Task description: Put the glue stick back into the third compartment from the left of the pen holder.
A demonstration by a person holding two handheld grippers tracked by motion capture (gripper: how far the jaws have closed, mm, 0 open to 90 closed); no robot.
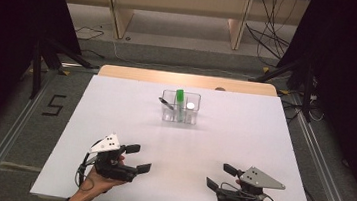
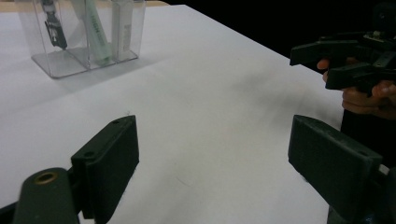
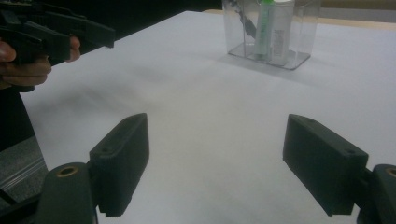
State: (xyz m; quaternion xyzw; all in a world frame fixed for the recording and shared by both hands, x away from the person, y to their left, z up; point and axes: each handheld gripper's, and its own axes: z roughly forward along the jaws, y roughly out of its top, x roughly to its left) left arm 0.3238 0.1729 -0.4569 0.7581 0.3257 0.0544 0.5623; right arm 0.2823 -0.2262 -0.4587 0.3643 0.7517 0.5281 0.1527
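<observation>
A clear three-compartment organizer stands on the white table, past its middle. A dark clip-like item leans in its left compartment, a green tube in the middle one, and a white-capped item stands in the right one. My left gripper is held near the front left, open with nothing between its jaws. At the front right, my right gripper is likewise open and holds nothing. The left gripper view shows the left gripper pointing toward the organizer; the right gripper view shows the right gripper doing the same.
Beyond the table's far wooden edge are floor, cables and shelf legs. Dark stands flank the table on both sides. The other hand and its gripper show at the right of the left gripper view and at the left of the right gripper view.
</observation>
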